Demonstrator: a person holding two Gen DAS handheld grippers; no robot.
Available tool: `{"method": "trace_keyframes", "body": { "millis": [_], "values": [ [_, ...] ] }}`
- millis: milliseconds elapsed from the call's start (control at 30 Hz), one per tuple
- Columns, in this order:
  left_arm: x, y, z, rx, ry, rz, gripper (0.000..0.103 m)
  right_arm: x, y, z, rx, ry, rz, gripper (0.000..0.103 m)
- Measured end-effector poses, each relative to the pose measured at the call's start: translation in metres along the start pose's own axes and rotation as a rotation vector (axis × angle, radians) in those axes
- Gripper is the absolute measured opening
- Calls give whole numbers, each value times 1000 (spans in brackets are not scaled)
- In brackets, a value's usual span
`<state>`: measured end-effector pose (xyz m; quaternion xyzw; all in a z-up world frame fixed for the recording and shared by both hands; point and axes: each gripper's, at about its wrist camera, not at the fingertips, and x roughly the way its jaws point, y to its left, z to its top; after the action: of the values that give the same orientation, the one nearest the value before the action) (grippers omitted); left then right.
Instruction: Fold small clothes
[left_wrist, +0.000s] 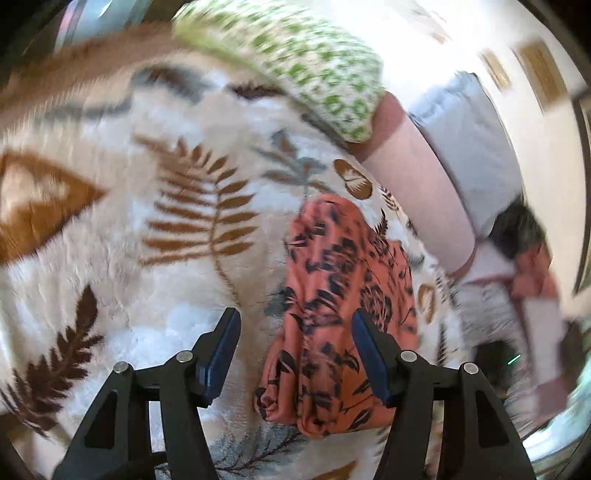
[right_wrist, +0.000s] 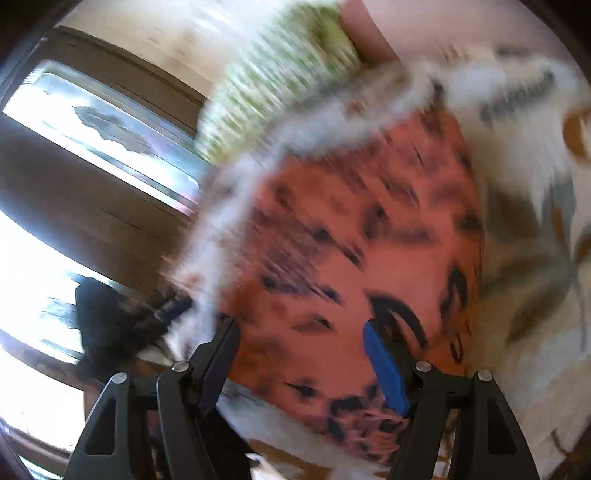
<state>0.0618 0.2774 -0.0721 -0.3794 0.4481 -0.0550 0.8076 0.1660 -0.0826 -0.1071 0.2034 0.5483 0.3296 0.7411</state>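
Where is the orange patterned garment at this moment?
In the left wrist view, the orange garment lies bunched on the leaf-print blanket, right of centre, below the green patterned pillow.

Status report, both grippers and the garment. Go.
Left gripper open, empty, over blanket. Right gripper open, empty. Orange floral garment bunched on blanket, ungripped. Green-patterned pillow beyond, apart.

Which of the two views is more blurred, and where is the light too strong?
Right wrist view: heavy motion blur smears the coral floral garment and the green patterned pillow; the window is blown out white. Left wrist view: sharper, the fern-print blanket reads clearly; only the edges smear, and the wall at upper right is overexposed.
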Motion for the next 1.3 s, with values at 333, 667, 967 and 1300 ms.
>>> {"method": "trace_keyframes", "body": {
  "millis": [333, 667, 967, 1300],
  "values": [
    [63, -27, 14, 80, 167, -36, 66, 3, -2, 4, 9, -10, 53, 72],
    [79, -25, 6, 115, 217, -26, 30, -2, -7, 3, -5, 4, 54, 72],
    [89, -38, 43, 106, 170, -83, 72, -1, -8, 3, -14, 12, 76, 72],
    [90, -34, 41, 81, 162, -55, 38, -2, -9, 4, -8, 22, 83, 72]
  ]
}}
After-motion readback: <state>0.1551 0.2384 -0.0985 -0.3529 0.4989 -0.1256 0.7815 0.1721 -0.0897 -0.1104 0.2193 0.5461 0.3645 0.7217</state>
